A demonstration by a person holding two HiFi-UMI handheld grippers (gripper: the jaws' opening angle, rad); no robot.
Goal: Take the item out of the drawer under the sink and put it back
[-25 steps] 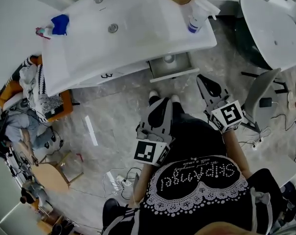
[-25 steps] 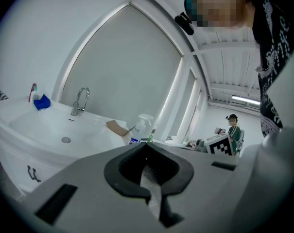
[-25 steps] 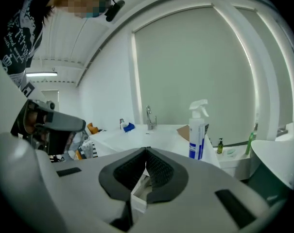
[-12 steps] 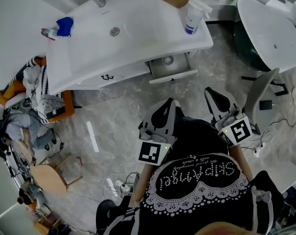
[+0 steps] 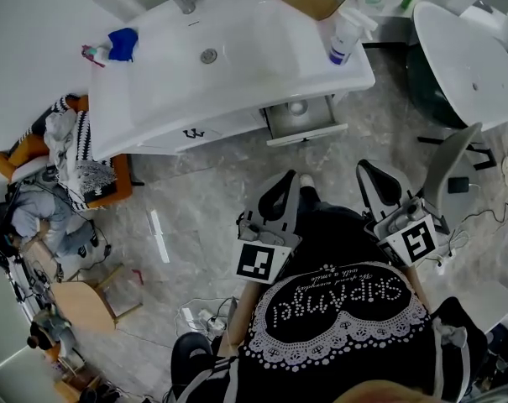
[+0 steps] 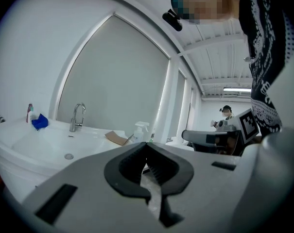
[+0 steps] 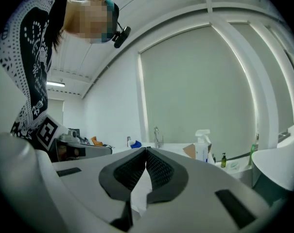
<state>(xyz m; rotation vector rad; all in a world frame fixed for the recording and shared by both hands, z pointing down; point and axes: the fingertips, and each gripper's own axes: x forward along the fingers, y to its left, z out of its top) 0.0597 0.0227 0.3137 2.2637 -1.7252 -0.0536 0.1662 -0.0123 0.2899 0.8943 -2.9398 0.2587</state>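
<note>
Fingers [image 6: 129,166] of left gripper [image 6: 147,144] closed tip to tip, nothing gripped; right gripper [image 7: 146,149] same, tips touching. Both held roughly level in front of person [image 5: 337,309], pointing toward sink [image 5: 237,65], well apart from it. Drawer [image 5: 311,133] under sink stands pulled out; small round item [image 5: 297,107] lies inside, untouched. Spray bottle [image 5: 341,42] stands at sink's right edge.
</note>
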